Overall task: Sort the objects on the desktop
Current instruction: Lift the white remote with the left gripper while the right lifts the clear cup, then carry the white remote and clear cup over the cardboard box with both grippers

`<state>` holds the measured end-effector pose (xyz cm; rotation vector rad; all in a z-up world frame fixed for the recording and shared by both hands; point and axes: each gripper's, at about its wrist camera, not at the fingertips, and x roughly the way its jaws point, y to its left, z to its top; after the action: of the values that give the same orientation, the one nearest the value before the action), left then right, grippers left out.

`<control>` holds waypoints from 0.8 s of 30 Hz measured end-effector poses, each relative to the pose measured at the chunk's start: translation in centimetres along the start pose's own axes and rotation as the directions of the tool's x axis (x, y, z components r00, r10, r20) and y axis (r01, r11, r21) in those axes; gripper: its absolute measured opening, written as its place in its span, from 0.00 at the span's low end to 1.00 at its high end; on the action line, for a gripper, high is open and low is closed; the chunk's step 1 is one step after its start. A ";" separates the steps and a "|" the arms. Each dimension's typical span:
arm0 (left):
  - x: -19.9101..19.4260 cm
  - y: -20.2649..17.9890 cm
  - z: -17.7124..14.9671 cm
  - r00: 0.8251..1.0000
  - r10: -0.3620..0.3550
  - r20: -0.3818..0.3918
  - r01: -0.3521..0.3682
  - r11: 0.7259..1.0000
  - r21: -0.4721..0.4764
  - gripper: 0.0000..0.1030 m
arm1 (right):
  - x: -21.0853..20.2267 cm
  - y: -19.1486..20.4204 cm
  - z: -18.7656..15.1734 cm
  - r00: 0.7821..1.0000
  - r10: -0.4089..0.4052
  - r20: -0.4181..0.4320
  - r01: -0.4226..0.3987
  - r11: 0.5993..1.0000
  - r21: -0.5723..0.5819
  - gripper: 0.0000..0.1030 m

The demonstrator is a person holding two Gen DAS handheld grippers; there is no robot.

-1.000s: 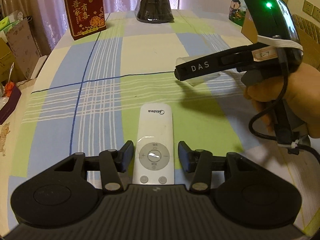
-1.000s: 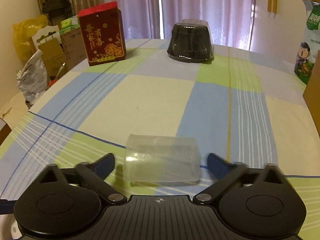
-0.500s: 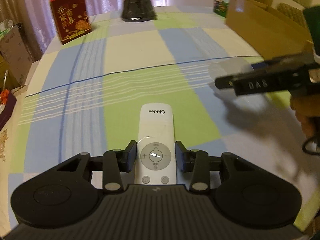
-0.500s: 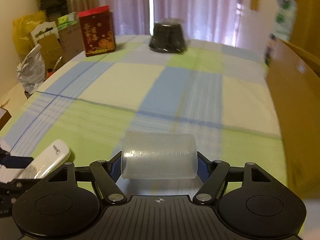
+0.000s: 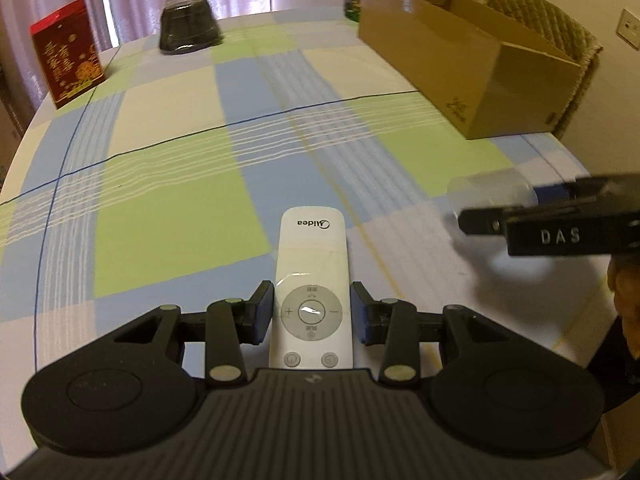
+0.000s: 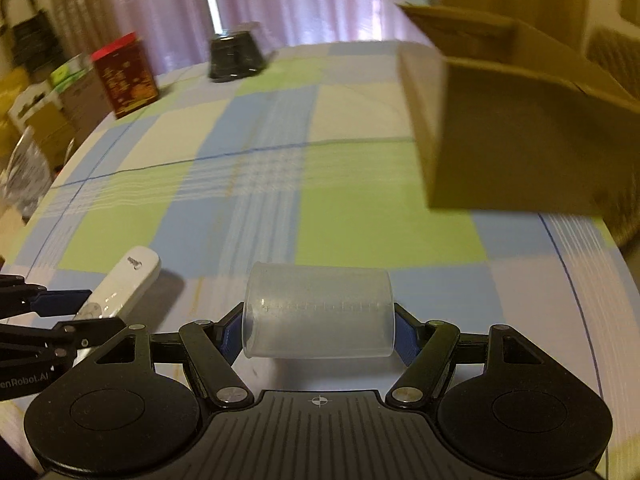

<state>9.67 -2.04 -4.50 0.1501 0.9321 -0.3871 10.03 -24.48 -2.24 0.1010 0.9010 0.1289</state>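
A clear plastic cup (image 6: 318,314) lies on its side, pinched end to end between the fingers of the right gripper (image 6: 319,330), and appears lifted just above the checked tablecloth (image 6: 360,220). At ten o'clock from it, a white remote control (image 5: 312,284) is clamped across its width by the left gripper (image 5: 312,312). An open cardboard box (image 6: 520,128) sits at about one o'clock, well apart, likely the destination. A red box (image 5: 66,54) and a dark wrapped stack (image 5: 190,24) stand at the far edge. The risks: the slick, thin cup could squirt out or buckle under squeeze, and the two grippers, near each other, could collide.
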 end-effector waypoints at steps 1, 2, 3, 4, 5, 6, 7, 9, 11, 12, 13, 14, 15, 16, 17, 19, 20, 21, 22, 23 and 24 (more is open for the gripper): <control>-0.1 -0.4 0.1 1.000 -0.004 0.001 0.004 1.000 0.003 0.34 | -0.4 -0.3 -0.2 1.000 -0.003 -0.001 0.003 1.000 0.006 0.69; -0.3 -0.8 0.2 1.000 -0.006 0.001 0.006 1.000 0.009 0.34 | -0.8 -0.5 -0.4 1.000 -0.006 0.000 0.006 1.000 0.012 0.69; -0.4 -1.2 0.3 1.000 -0.008 0.001 0.008 1.000 0.016 0.34 | -1.0 -0.7 -0.5 1.000 -0.009 0.003 0.009 1.000 0.014 0.69; -0.6 -1.6 0.4 1.000 -0.011 0.001 0.011 1.000 0.020 0.34 | -1.4 -0.9 -0.5 1.000 -0.012 0.006 0.012 1.000 0.019 0.69; -0.8 -2.0 0.5 1.000 -0.014 0.000 0.014 1.000 0.024 0.34 | -1.9 -1.1 -0.5 1.000 -0.015 0.011 0.015 1.000 0.023 0.69; -1.0 -2.3 0.6 1.000 -0.017 0.001 0.017 1.000 0.026 0.34 | -2.4 -1.3 -0.4 1.000 -0.019 0.016 0.018 0.999 0.028 0.69; -1.2 -2.6 0.8 1.000 -0.019 0.003 0.019 0.999 0.030 0.34 | -2.7 -1.5 -0.4 0.999 -0.023 0.024 0.022 0.999 0.030 0.69; -1.7 -3.2 1.3 1.000 -0.023 0.007 0.023 0.999 0.036 0.34 | -3.7 -1.9 0.1 0.999 -0.028 0.039 0.026 0.999 0.042 0.69; -2.3 -3.7 1.9 1.000 -0.027 0.012 0.027 0.999 0.040 0.34 | -4.6 -2.3 0.6 0.998 -0.036 0.059 0.033 0.998 0.046 0.69; -2.6 -4.0 2.2 0.999 -0.029 0.016 0.028 0.999 0.044 0.34 | -5.2 -2.5 1.0 0.997 -0.041 0.069 0.037 0.998 0.047 0.69; -2.9 -4.3 2.6 0.999 -0.031 0.021 0.030 0.998 0.049 0.34 | -5.7 -2.7 1.3 0.996 -0.046 0.079 0.042 0.998 0.049 0.69; -3.2 -4.6 3.0 0.999 -0.033 0.025 0.031 0.998 0.053 0.34 | -6.3 -2.9 1.7 0.995 -0.051 0.089 0.046 0.998 0.051 0.69; -3.5 -4.9 3.4 0.999 -0.034 0.031 0.033 0.998 0.057 0.34 | -6.7 -3.2 2.1 0.994 -0.056 0.098 0.050 0.997 0.056 0.69; -3.8 -5.1 3.8 0.999 -0.036 0.037 0.034 0.998 0.061 0.34 | -7.1 -3.5 2.5 0.992 -0.061 0.107 0.055 0.997 0.062 0.69; -4.1 -5.4 4.3 0.998 -0.040 0.043 0.037 0.997 0.066 0.34 | -7.5 -3.7 2.9 0.991 -0.066 0.116 0.059 0.996 0.067 0.69; -4.6 -5.9 5.4 0.997 -0.048 0.056 0.043 0.996 0.076 0.34 | -8.4 -4.3 3.7 0.988 -0.077 0.135 0.067 0.995 0.077 0.69; -4.9 -6.2 6.0 0.997 -0.052 0.065 0.047 0.996 0.080 0.34 | -8.8 -4.5 4.1 0.986 -0.083 0.144 0.071 0.994 0.083 0.69; -5.1 -6.5 6.6 0.996 -0.056 0.073 0.050 0.995 0.083 0.34 | -9.3 -4.9 4.6 0.984 -0.090 0.155 0.077 0.993 0.087 0.69; -5.3 -6.8 7.2 0.995 -0.060 0.081 0.053 0.995 0.087 0.34 | -9.7 -5.3 5.1 0.982 -0.096 0.165 0.082 0.992 0.091 0.69; -5.4 -7.2 8.0 0.994 -0.064 0.088 0.056 0.994 0.091 0.34 | -10.1 -5.7 5.6 0.979 -0.103 0.176 0.087 0.992 0.096 0.69; -5.5 -7.5 8.6 0.993 -0.068 0.095 0.059 0.994 0.096 0.34 | -10.5 -6.2 6.1 0.976 -0.109 0.186 0.091 0.991 0.102 0.69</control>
<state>10.29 -10.03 5.36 0.1849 0.8241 -0.4933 8.79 -32.39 8.74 0.1519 0.7183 -0.0172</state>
